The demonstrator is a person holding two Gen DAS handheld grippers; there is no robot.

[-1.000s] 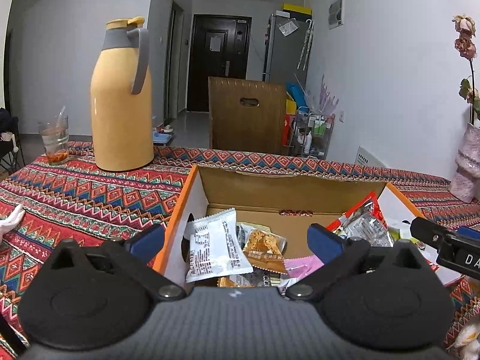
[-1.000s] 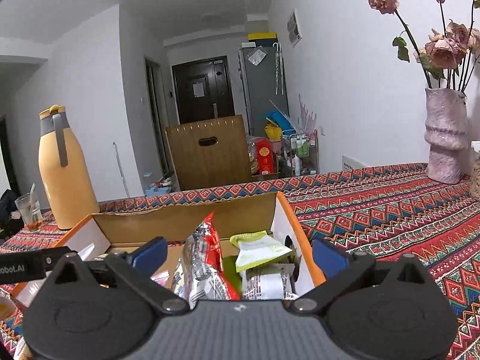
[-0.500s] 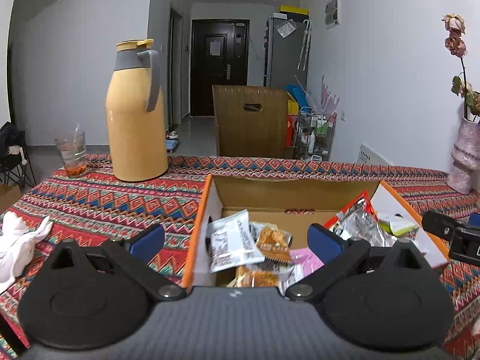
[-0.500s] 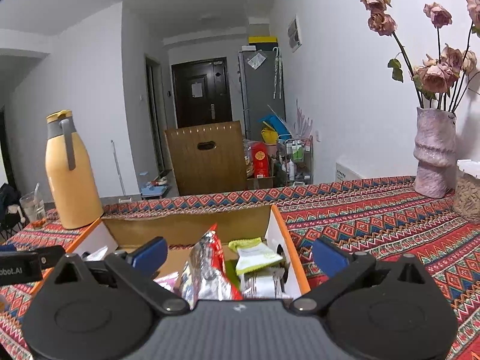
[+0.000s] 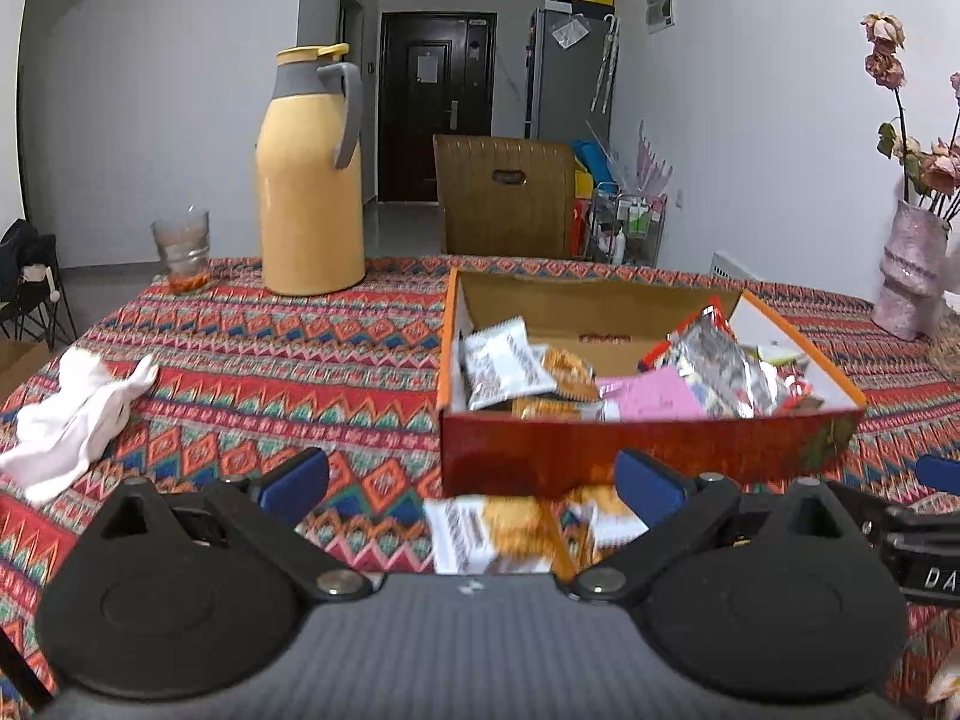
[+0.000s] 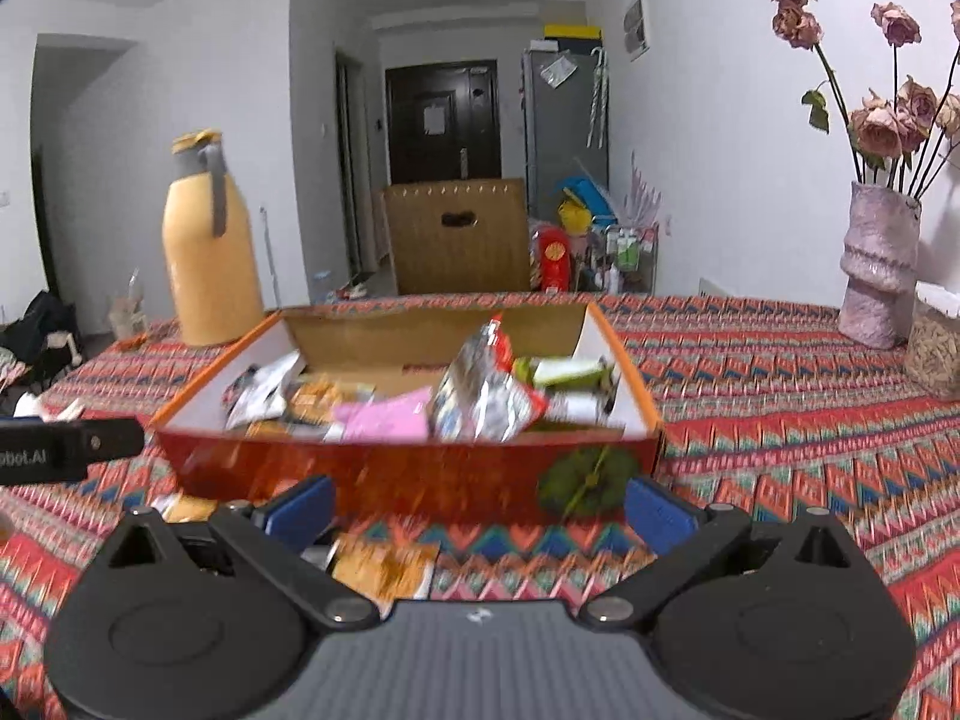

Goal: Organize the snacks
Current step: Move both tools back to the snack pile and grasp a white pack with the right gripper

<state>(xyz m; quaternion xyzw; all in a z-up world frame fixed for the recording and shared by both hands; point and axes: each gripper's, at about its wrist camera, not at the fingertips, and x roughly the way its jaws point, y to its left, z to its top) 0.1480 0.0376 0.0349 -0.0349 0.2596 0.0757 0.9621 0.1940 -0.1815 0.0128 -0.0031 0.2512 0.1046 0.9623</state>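
**Both grippers pulled back from the snack box**

Compared with a second ago, both cameras are sitting farther back: the box's red printed front wall, hidden before, is now showing, and packets on the cloth in front of it are coming into sight.

The left gripper is hovering with its blue-tipped fingers spread wide, holding nothing. The right gripper is likewise wide apart and empty.

The cardboard snack box is standing open on the patterned tablecloth, its orange rim framing a heap of crinkled foil and paper wrappers. A white packet is leaning against the left inner wall; a silver and red foil bag is standing up near the middle. Loose cracker packets are lying flat just in front of the box, between the left gripper's fingers; they are blurred.

To the left of the box the cloth is lying open as far as a crumpled white cloth. A smooth yellow thermos jug and a glass are standing near the far edge. A rough pink vase is standing well to the right.
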